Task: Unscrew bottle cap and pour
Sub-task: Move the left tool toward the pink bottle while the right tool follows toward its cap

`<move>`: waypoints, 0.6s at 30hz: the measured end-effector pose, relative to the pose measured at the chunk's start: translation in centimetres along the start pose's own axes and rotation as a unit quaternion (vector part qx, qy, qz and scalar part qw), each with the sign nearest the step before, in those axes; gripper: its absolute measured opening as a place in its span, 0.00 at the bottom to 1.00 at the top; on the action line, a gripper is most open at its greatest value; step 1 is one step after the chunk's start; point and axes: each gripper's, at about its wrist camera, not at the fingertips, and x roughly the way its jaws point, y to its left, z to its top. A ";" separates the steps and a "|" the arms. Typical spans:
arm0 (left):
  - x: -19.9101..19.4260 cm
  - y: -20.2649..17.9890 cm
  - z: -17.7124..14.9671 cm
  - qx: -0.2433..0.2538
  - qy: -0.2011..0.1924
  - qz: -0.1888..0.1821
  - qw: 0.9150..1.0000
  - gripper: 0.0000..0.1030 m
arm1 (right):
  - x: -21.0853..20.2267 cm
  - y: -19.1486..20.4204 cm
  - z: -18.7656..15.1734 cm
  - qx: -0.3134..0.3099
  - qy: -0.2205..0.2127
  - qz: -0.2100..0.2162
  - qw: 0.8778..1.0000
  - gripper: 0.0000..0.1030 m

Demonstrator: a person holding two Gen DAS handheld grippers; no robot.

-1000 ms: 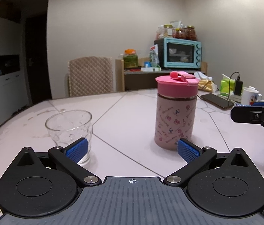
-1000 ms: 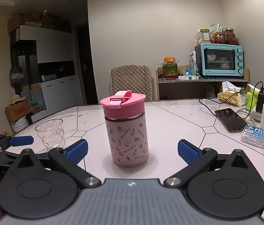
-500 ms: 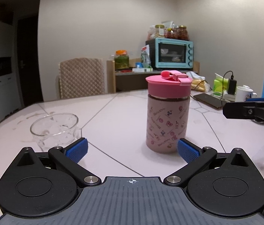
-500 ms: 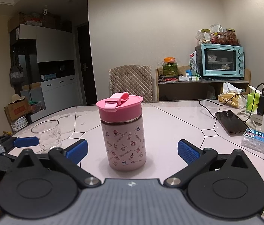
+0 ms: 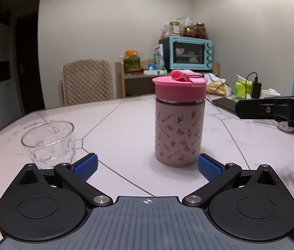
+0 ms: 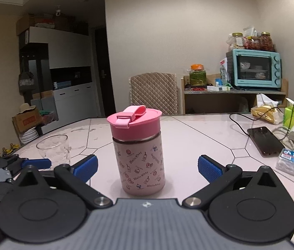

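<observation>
Left wrist view. Left gripper [image 5: 148, 165]: jaws spread wide, nothing between the pads. Bottle [image 5: 179, 133]: upright on the bench [image 5: 126, 125], long axis vertical, ahead and to the right of the gripper's centre line, its base just beyond the right fingertip. Cap [image 5: 179, 86]: pink, seated on the bottle, flip tab down. Glass [image 5: 49, 143]: upright, looks empty, ahead to the left, just behind the left fingertip. Right gripper [image 5: 272, 109]: enters from the right edge at about cap height, well apart from the bottle.

Right wrist view. Right gripper [image 6: 148, 165]: jaws spread wide, holding nothing. Bottle [image 6: 139, 162]: nearly dead ahead, slightly left of centre, standing inside the span of the open jaws and touching neither pad. Cap [image 6: 134, 124]: on. Glass [image 6: 53, 150]: far left. Left gripper [image 6: 35, 163]: low at the left, beside the glass.

Judgement: the right gripper is better lined up with the bottle. A cap on and a glass seemingly dry fit either bottle unopened or bottle closed again.
</observation>
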 end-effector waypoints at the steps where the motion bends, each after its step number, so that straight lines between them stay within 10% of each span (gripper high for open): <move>1: 0.1 -0.1 0.0 0.000 0.001 0.000 1.000 1.00 | 0.1 -0.1 0.1 -0.001 0.000 0.003 1.000 1.00; 18: 2.8 -0.8 1.1 0.010 0.000 -0.019 1.000 1.00 | 0.6 -1.5 0.8 -0.014 -0.006 0.038 0.999 1.00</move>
